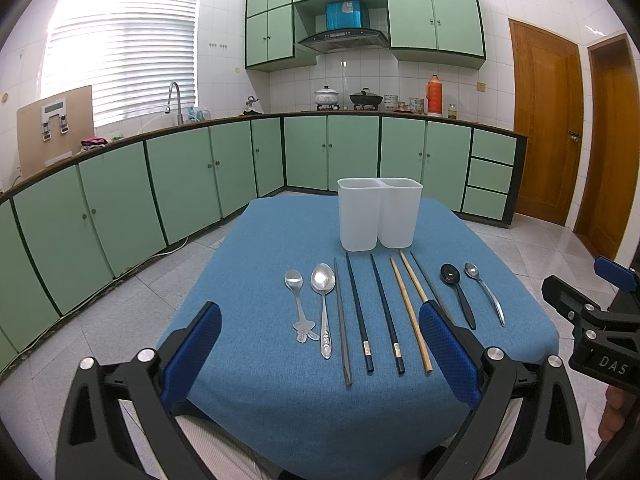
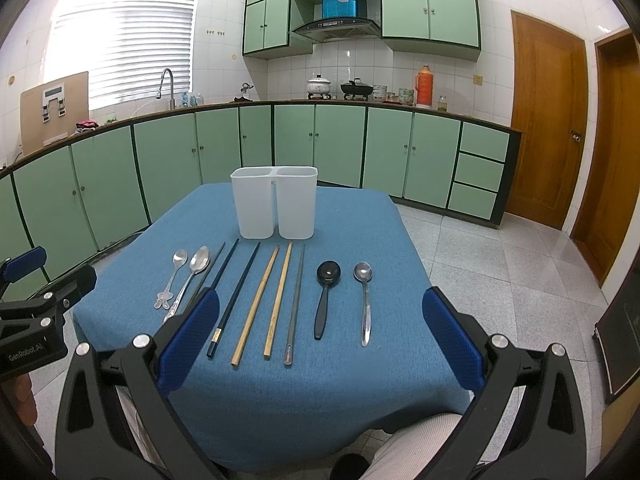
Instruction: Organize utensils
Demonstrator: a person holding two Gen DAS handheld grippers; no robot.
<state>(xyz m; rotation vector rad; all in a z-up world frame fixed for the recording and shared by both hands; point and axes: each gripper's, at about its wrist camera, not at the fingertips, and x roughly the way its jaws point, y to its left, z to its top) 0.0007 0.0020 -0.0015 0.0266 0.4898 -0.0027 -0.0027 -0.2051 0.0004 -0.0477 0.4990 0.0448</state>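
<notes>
Both tongs, left (image 1: 320, 356) and right (image 2: 320, 344), gape empty; only right view shows the black board (image 2: 622, 344) on the floor

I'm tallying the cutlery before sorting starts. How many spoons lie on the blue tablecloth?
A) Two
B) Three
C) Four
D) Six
C: four spoons lie on the blue tablecloth, namely a small decorated-handle spoon, a larger silver spoon, a black spoon and a plain silver spoon; the other pieces between them are chopsticks.
</notes>
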